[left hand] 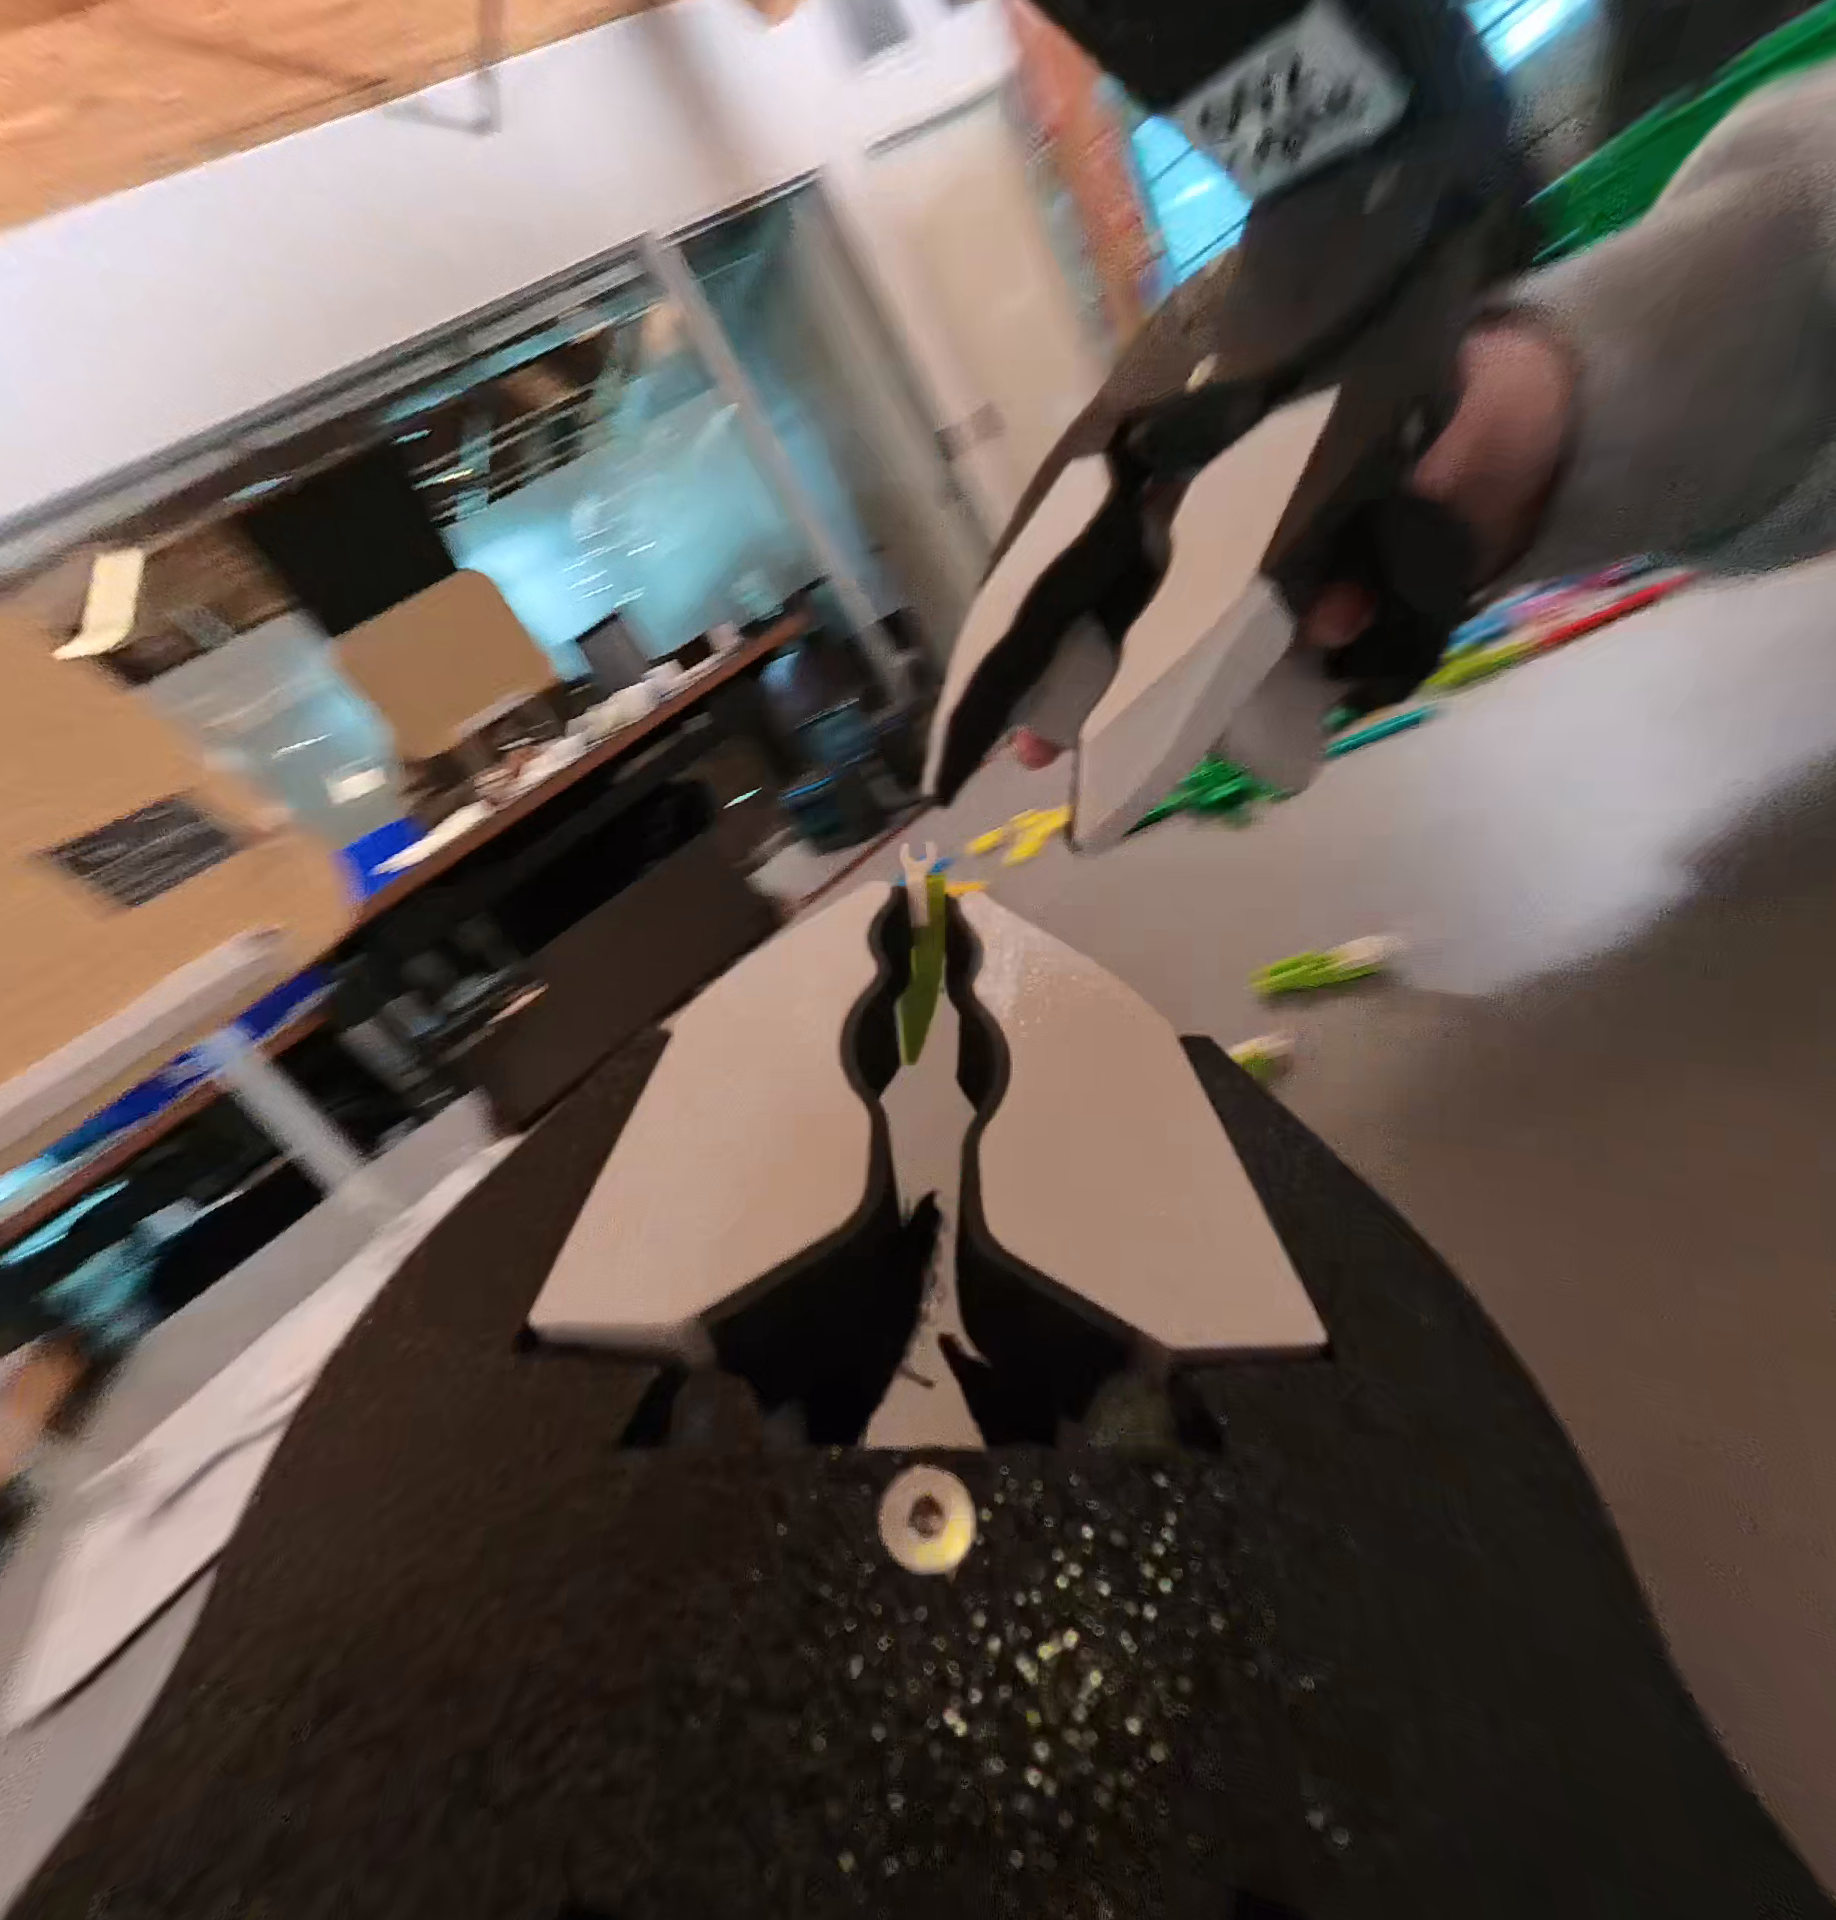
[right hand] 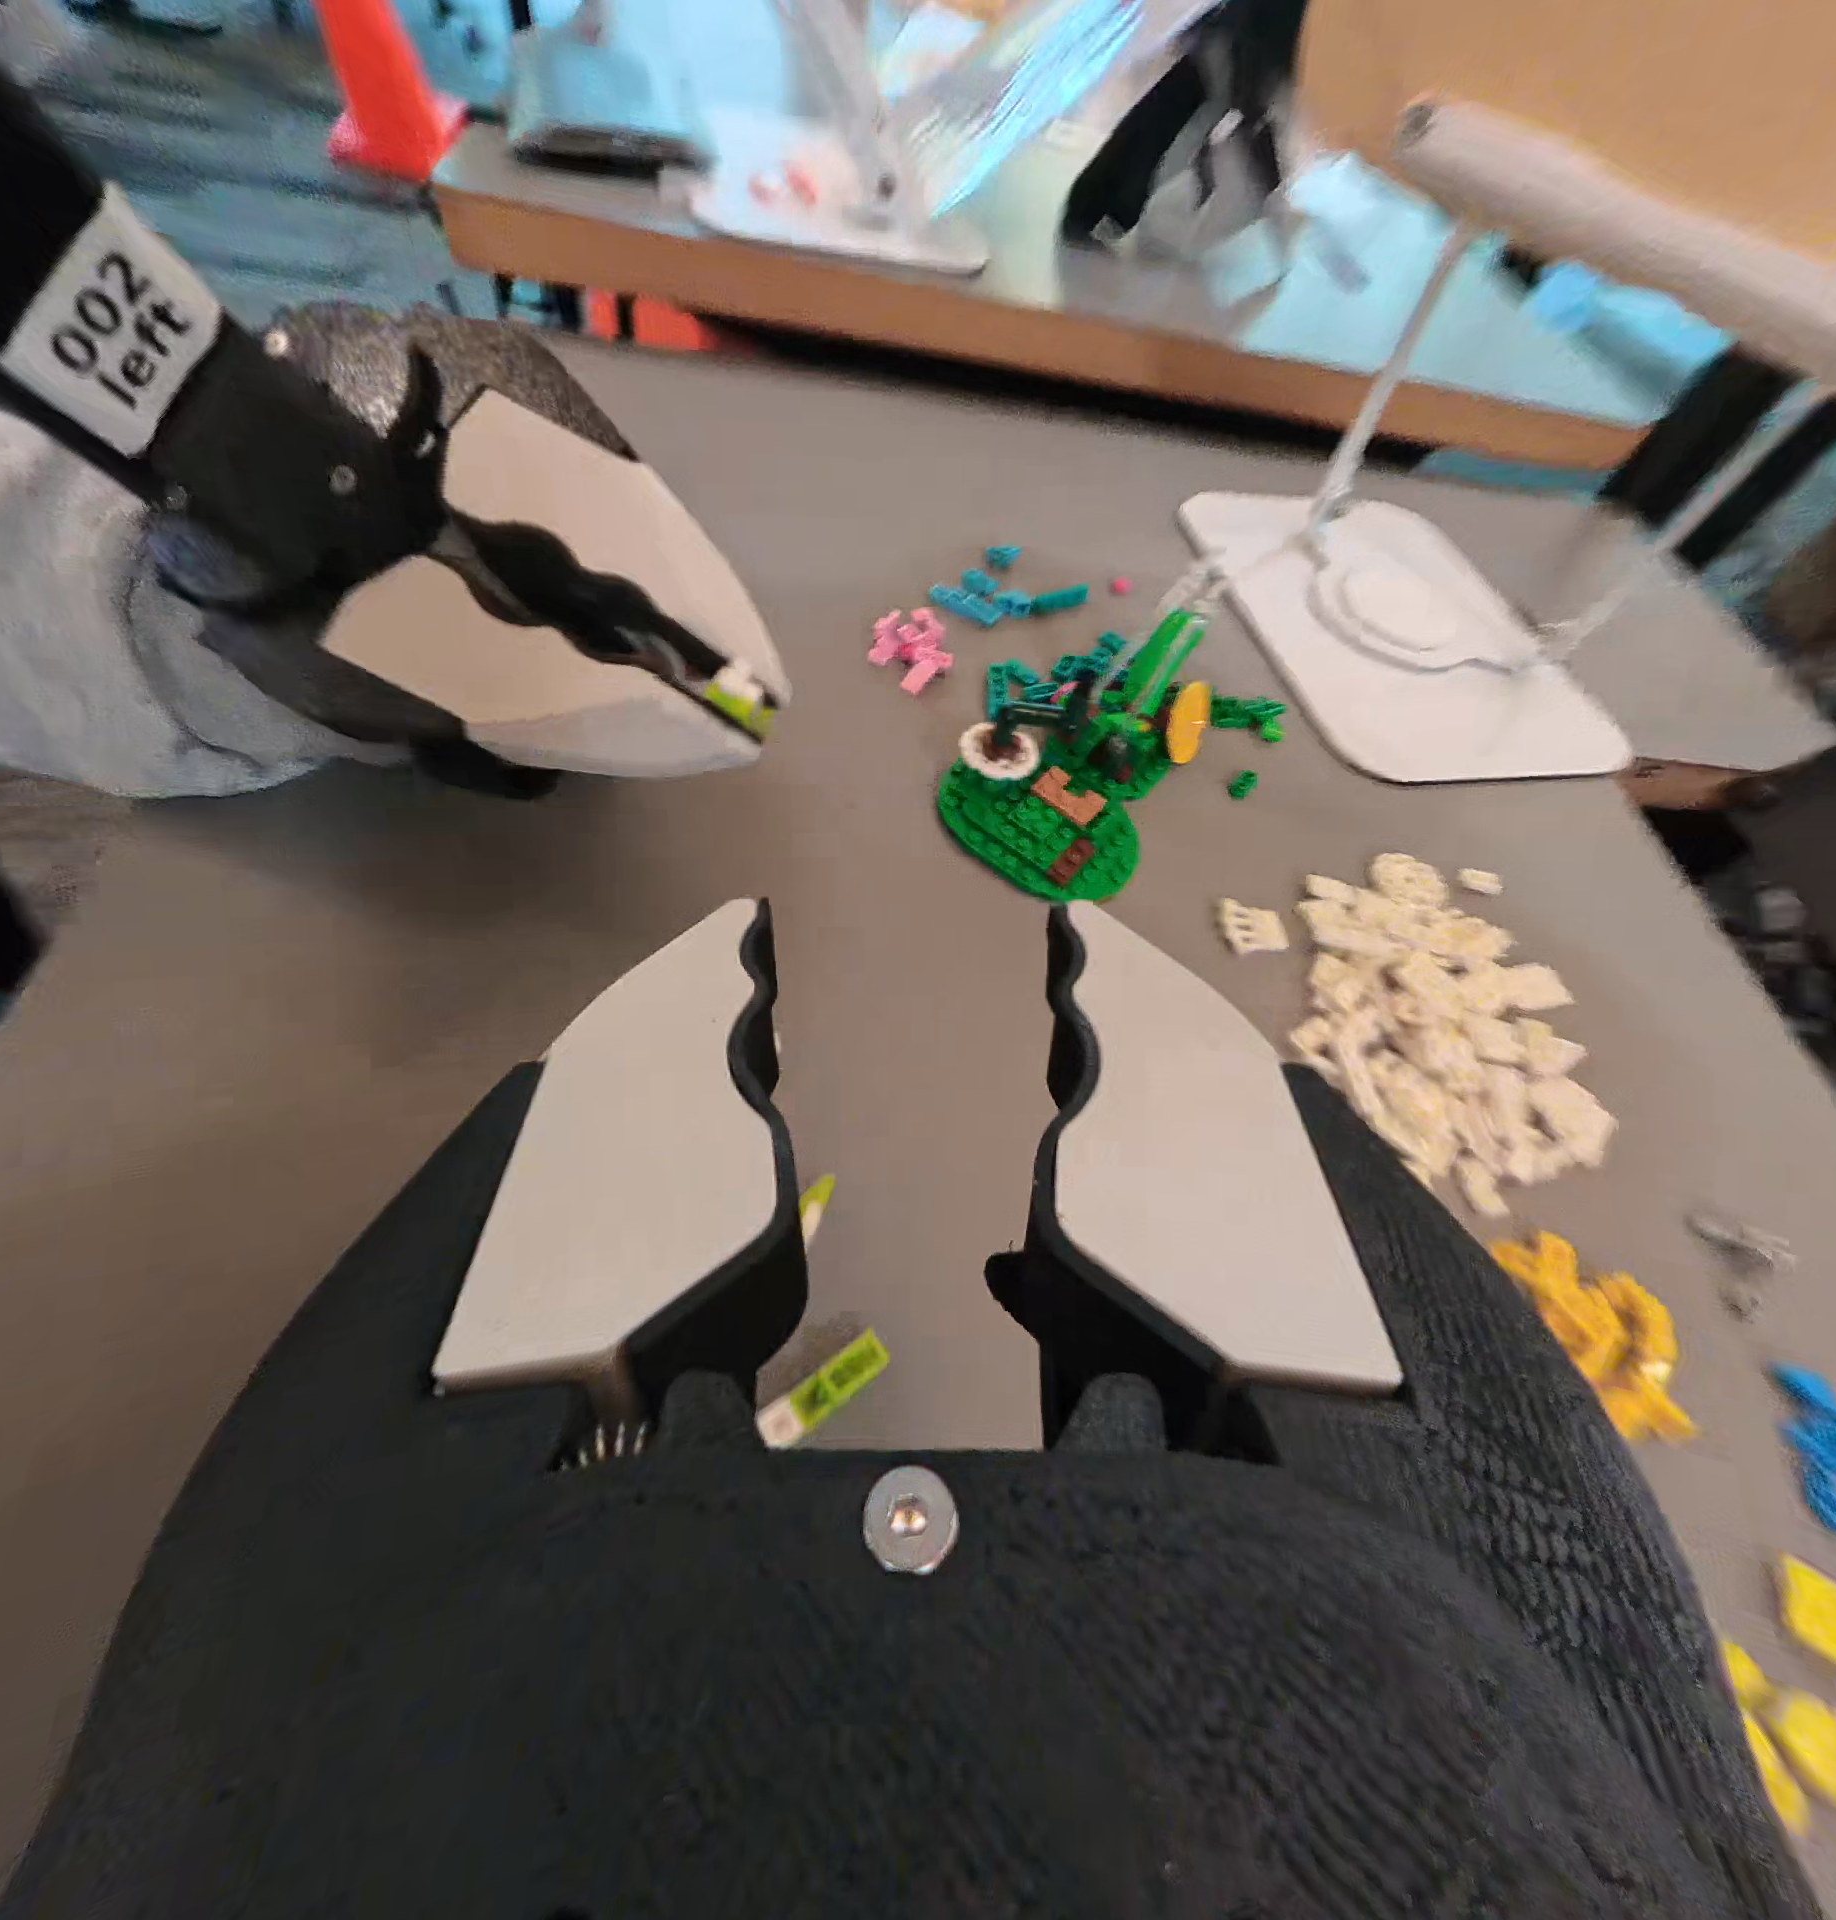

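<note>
My grey table (right hand: 270, 987) fills most of the right wrist view. One white lamp base (right hand: 1413, 644) sits on it at the upper right. One big pile of cream bricks (right hand: 1433, 1029) lies at the right. One green brick garden (right hand: 1049, 821) stands in the middle, above my fingers. There is one pile each of orange-yellow bricks (right hand: 1589, 1340), blue bricks (right hand: 1823, 1444), teal bricks (right hand: 1007, 597) and pink bricks (right hand: 914, 644). Two lime and white pieces (right hand: 826, 1387) lie on the table low between my right fingers.

My right tongs (right hand: 909, 935) point forward over the table, low in the middle of the picture. Their two fingers stand wide apart with only bare table between them.

My left tongs (right hand: 753, 707) come in from the upper left, tipped down toward the garden. They are squeezed together on one small lime and white brick piece (right hand: 737, 691) at the very tips. In the left wrist view that piece (left hand: 922, 966) stands upright between the pads, in the middle of the picture.
</note>
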`<action>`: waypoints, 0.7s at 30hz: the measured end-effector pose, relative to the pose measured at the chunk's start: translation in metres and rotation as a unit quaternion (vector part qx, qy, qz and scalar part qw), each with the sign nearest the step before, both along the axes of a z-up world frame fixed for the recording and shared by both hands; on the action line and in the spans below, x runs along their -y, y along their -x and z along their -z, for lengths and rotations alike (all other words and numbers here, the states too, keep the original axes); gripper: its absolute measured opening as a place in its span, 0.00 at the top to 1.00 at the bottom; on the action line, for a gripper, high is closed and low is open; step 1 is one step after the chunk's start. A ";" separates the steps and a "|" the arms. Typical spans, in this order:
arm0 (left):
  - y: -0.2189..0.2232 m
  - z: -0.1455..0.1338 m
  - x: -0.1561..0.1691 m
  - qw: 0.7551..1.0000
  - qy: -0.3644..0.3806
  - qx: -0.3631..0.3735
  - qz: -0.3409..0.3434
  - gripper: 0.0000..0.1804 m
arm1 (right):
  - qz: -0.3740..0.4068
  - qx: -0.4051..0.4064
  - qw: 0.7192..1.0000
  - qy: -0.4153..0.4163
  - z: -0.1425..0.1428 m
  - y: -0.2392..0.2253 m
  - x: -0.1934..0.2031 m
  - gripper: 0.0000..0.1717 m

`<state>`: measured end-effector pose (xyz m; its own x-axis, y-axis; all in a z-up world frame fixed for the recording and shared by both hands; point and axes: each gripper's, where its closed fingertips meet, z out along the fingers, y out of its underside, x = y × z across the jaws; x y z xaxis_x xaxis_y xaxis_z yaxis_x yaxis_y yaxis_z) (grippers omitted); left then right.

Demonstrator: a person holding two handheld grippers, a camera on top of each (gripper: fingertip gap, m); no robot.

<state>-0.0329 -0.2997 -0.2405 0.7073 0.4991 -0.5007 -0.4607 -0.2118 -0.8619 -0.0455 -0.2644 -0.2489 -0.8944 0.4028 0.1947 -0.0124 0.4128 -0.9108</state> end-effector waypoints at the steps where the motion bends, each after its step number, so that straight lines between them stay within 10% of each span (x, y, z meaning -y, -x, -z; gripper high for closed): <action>1: -0.012 0.000 -0.009 0.999 -0.003 0.015 0.043 0.97 | 0.024 -0.039 0.999 0.005 0.001 -0.005 -0.013 0.71; 5: -0.016 0.015 -0.032 0.997 0.057 0.046 0.037 0.97 | 0.058 -0.075 0.994 0.053 0.011 -0.040 -0.049 0.79; 11: -0.034 0.033 -0.069 0.956 0.204 -0.211 -0.015 0.97 | -0.026 0.086 0.974 0.206 0.007 -0.077 -0.056 0.89; 14: -0.036 0.046 -0.076 0.923 0.258 -0.285 -0.034 0.97 | -0.001 0.137 0.971 0.197 0.018 -0.068 -0.055 0.90; 21: -0.048 0.044 -0.087 0.934 0.239 -0.263 -0.019 0.97 | 0.009 0.136 0.982 0.128 0.034 -0.068 -0.041 0.92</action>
